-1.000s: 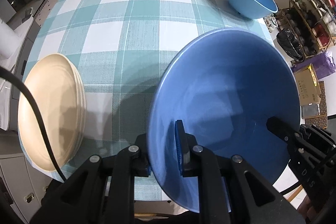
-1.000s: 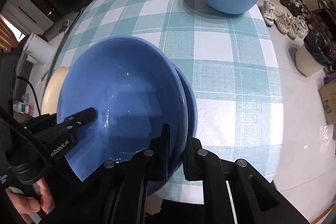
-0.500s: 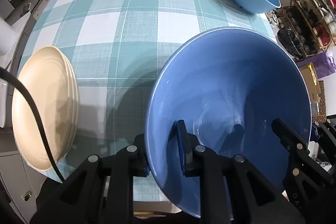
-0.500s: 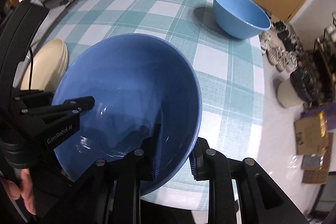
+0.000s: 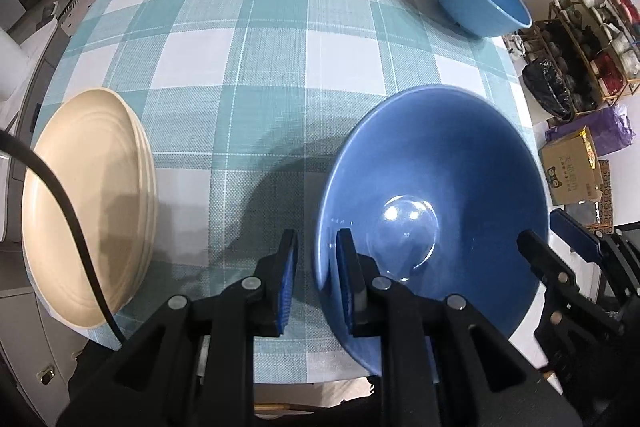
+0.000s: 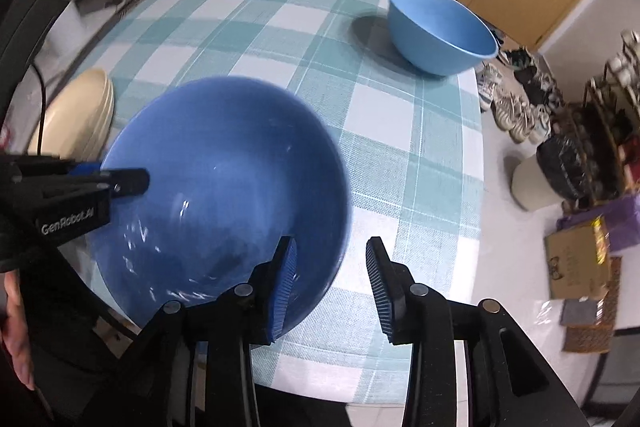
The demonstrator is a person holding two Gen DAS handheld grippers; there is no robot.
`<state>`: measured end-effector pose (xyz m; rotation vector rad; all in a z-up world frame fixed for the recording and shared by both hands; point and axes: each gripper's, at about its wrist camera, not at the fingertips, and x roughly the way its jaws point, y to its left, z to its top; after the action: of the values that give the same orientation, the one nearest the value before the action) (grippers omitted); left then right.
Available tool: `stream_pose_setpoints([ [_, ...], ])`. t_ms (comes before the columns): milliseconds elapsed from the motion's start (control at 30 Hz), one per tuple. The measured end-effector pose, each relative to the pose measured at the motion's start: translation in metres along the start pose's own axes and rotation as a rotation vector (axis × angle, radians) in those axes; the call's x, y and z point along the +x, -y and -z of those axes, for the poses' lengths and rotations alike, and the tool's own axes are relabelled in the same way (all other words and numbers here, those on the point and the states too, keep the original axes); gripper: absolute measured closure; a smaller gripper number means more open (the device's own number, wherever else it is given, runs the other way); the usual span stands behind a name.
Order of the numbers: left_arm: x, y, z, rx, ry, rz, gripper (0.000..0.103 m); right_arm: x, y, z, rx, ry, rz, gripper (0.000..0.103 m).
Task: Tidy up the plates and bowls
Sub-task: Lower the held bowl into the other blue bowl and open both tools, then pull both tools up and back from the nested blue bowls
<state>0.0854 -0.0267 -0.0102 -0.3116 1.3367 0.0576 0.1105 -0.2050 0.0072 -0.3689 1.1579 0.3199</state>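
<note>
Near the checked table's (image 5: 272, 39) front edge, the dark blue bowl (image 5: 432, 203) sits tilted. Its rim lies between the fingers of both the left gripper (image 5: 316, 283) and the right gripper (image 6: 330, 277), which are spread and seem loose, probably releasing it. Left of that bowl lie the cream plates (image 5: 86, 203); the light blue bowl (image 6: 438, 29) stands well beyond it, likely the nesting target.

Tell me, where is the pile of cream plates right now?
The cream plates sit stacked at the table's near-left edge in both views, left of the dark blue bowl.
</note>
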Motion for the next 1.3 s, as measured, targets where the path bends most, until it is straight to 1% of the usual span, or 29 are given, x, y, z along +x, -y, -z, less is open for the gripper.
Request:
stream_pose_setpoints([
  [100, -0.013, -0.001, 0.005, 0.016, 0.065, 0.0, 0.081, -0.014, 0.013, 0.004, 0.102, 0.104, -0.106, 0.067],
  [167, -0.02, -0.003, 0.008, 0.034, 0.112, -0.021, 0.072, -0.025, 0.018, 0.009, 0.164, 0.189, -0.156, 0.062],
  [200, -0.026, -0.004, 0.01, 0.039, 0.148, -0.028, 0.064, -0.031, 0.018, 0.013, 0.188, 0.237, -0.167, 0.054],
  [233, -0.029, -0.006, 0.011, 0.036, 0.173, -0.033, 0.06, -0.035, 0.017, 0.015, 0.196, 0.27, -0.164, 0.052],
  [267, -0.036, -0.01, 0.014, 0.027, 0.215, -0.04, 0.06, -0.039, 0.015, 0.018, 0.201, 0.312, -0.159, 0.052],
  [333, -0.047, -0.015, 0.019, 0.022, 0.282, -0.019, 0.059, -0.045, 0.008, 0.024, 0.199, 0.38, -0.173, 0.052],
  [367, -0.051, -0.016, 0.022, 0.027, 0.309, -0.02, 0.059, -0.047, 0.005, 0.027, 0.202, 0.409, -0.181, 0.052],
  [467, -0.056, -0.016, 0.027, 0.048, 0.353, -0.048, 0.058, -0.051, -0.001, 0.035, 0.225, 0.465, -0.206, 0.052],
  [533, -0.058, -0.018, 0.033, 0.046, 0.373, -0.086, 0.051, -0.053, -0.001, 0.043, 0.275, 0.489, -0.235, 0.052],
  [600, -0.062, -0.021, 0.039, 0.032, 0.402, -0.06, 0.05, -0.059, -0.002, 0.054, 0.296, 0.528, -0.261, 0.052],
  [633, -0.065, -0.023, 0.042, 0.027, 0.427, -0.036, 0.049, -0.062, -0.003, 0.059, 0.301, 0.554, -0.257, 0.052],
  [667, -0.067, -0.024, 0.045, 0.022, 0.443, -0.034, 0.047, -0.066, -0.003, 0.065, 0.309, 0.587, -0.251, 0.051],
  [700, -0.07, -0.025, 0.048, 0.016, 0.468, -0.035, 0.039, -0.069, -0.003, 0.068, 0.316, 0.608, -0.247, 0.046],
  [733, -0.072, -0.025, 0.052, 0.016, 0.497, -0.039, 0.024, -0.071, -0.003, 0.07, 0.322, 0.627, -0.243, 0.04],
  [767, -0.075, -0.024, 0.055, 0.021, 0.533, -0.049, 0.019, -0.073, -0.003, 0.073, 0.328, 0.65, -0.24, 0.038],
  [800, -0.077, -0.024, 0.057, 0.026, 0.559, -0.061, 0.016, -0.075, -0.003, 0.077, 0.332, 0.68, -0.239, 0.034],
  [867, -0.083, -0.021, 0.062, 0.038, 0.653, -0.128, 0.015, -0.078, -0.003, 0.082, 0.338, 0.731, -0.238, 0.032],
  [900, -0.085, -0.019, 0.063, 0.052, 0.681, -0.138, 0.009, -0.079, -0.002, 0.087, 0.35, 0.766, -0.233, 0.027],
  [933, -0.088, -0.018, 0.063, 0.069, 0.705, -0.146, 0.006, -0.079, -0.002, 0.092, 0.365, 0.797, -0.231, 0.021],
  [967, -0.089, -0.017, 0.063, 0.081, 0.723, -0.144, 0.005, -0.079, -0.002, 0.097, 0.383, 0.824, -0.23, 0.018],
  [1033, -0.09, -0.017, 0.063, 0.092, 0.757, -0.146, 0.005, -0.082, 0.0, 0.099, 0.399, 0.845, -0.205, 0.014],
  [1067, -0.089, -0.015, 0.063, 0.12, 0.782, -0.15, 0.005, -0.085, -0.001, 0.101, 0.399, 0.867, -0.185, 0.012],
  [1100, -0.089, -0.014, 0.063, 0.138, 0.799, -0.162, 0.005, -0.087, -0.001, 0.103, 0.397, 0.891, -0.164, 0.005],
  [1133, -0.088, -0.013, 0.063, 0.152, 0.818, -0.169, 0.005, -0.089, -0.003, 0.105, 0.392, 0.915, -0.138, 0.001],
  [1167, -0.088, -0.014, 0.064, 0.159, 0.827, -0.163, 0.005, -0.091, -0.005, 0.106, 0.387, 0.928, -0.101, 0.001],
  [1233, -0.09, -0.019, 0.067, 0.151, 0.839, -0.116, 0.003, -0.095, -0.009, 0.108, 0.374, 0.939, -0.055, 0.001],
  [1267, -0.09, -0.022, 0.07, 0.142, 0.848, -0.077, 0.001, -0.096, -0.011, 0.109, 0.362, 0.944, -0.047, 0.001],
  [1300, -0.09, -0.023, 0.073, 0.133, 0.856, -0.056, 0.0, -0.097, -0.012, 0.11, 0.354, 0.944, -0.048, 0.001],
])
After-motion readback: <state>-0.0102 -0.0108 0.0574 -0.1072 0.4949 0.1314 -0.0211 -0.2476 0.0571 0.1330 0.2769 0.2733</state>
